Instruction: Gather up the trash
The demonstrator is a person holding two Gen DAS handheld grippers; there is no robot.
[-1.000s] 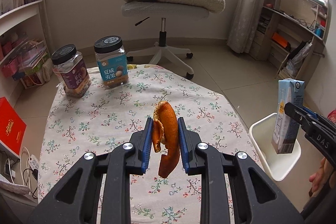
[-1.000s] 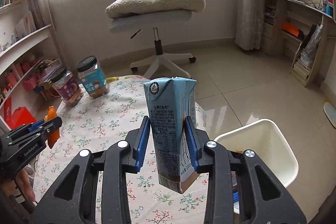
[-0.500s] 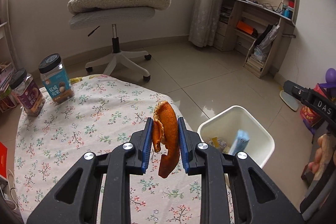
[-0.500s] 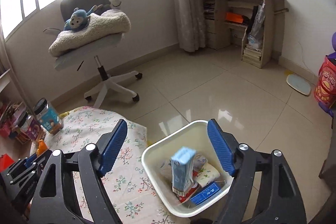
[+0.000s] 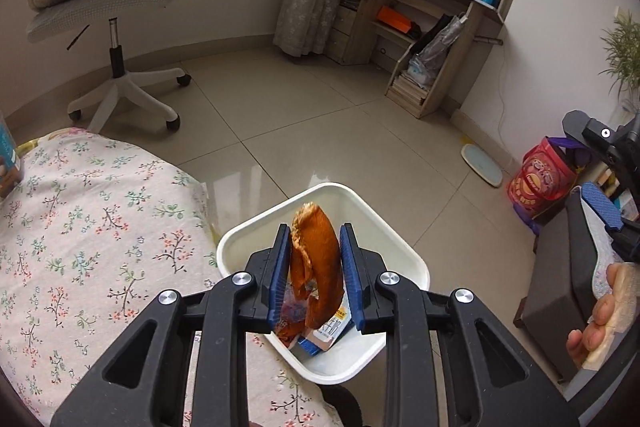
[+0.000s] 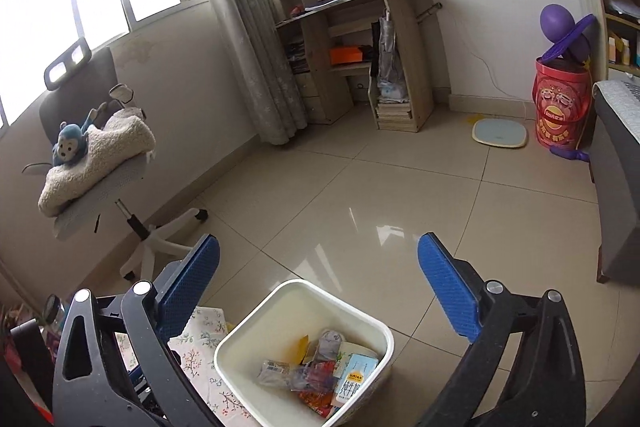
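Left wrist view: left gripper (image 5: 315, 273) blue pads clamped on orange peel (image 5: 316, 259), held upright directly above white trash bin (image 5: 400, 247) on the tile floor, just beside the floral tablecloth (image 5: 80, 247) edge. Bin holds wrappers and a blue-white carton, print too small to read here. Right gripper visible at far right edge, hand (image 5: 600, 319) below it. Right wrist view: right gripper (image 6: 318, 291) fingers spread wide, nothing between them, above the bin (image 6: 240, 331). Milk carton (image 6: 354, 377) lies inside among the wrappers, Chinese characters on its face, not legible. Red bucket (image 6: 560, 111) with gold logo by the wall, text unreadable.
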